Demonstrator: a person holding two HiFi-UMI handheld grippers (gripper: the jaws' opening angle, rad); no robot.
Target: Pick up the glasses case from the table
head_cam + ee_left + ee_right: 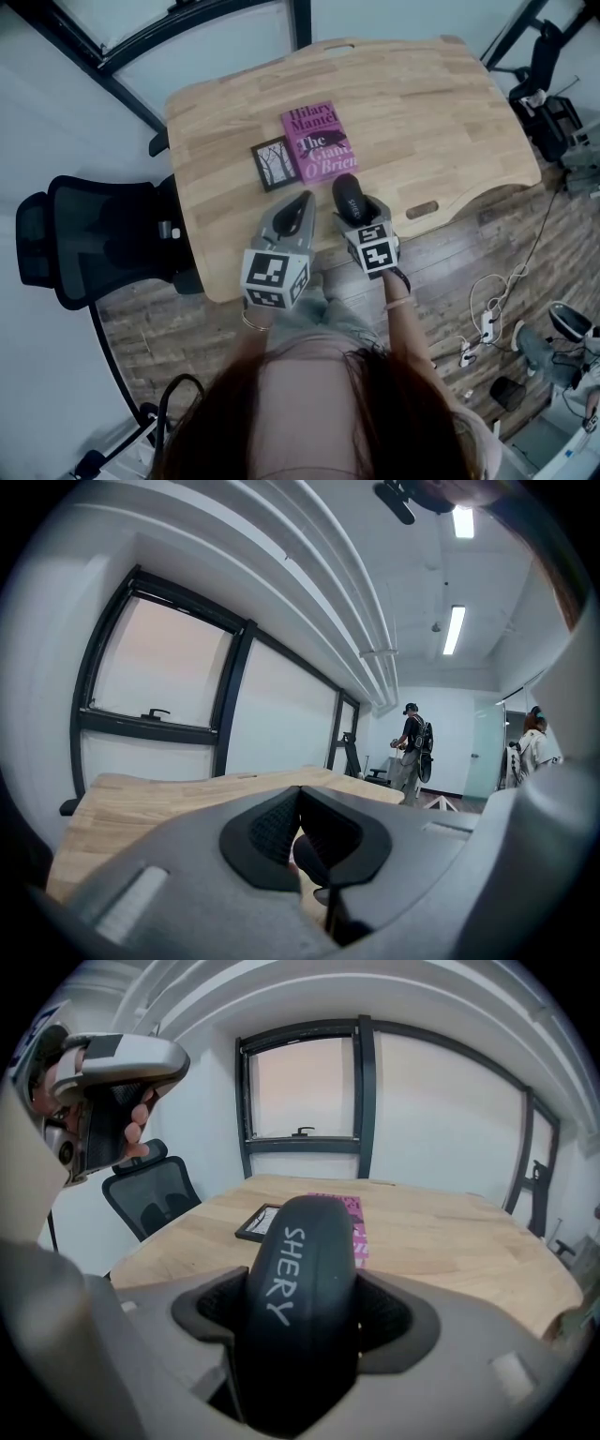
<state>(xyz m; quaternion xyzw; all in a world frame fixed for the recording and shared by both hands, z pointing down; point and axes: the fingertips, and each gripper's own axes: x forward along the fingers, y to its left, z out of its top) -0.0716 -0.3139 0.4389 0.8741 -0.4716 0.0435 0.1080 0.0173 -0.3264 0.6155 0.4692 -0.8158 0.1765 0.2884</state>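
Right-hand gripper (360, 215): closed on the black, rounded hard-shell glasses case (346, 190), with the two ribbed pads bearing on its opposite long sides. The right gripper view shows the case standing on edge between the jaws, its white lettering uppermost, its curved end projecting forward past the fingertips and its rear end sunk in the throat of the gripper. I judge the hold is across the narrow width because that is the only span the jaws can bracket, and the grip looks centred and square, with no tilt noted. The case is over the near edge of the light wooden table (422, 112) and appears to be off the surface, so I judge the pick-up effectively done, with only a clear lift left to confirm. Left-hand gripper (298, 208): jaws together at the tips, nothing held, just beside the right one above the near edge; I take it to be parked out of the way. A purple paperback book (319, 141) and a small black-framed picture (275, 163) lie flat and touching side by side further in, apart from the case. A black mesh office chair (84, 239) stands at the table's left end. Risk: a smooth curved shell could slip if pad pressure eases.
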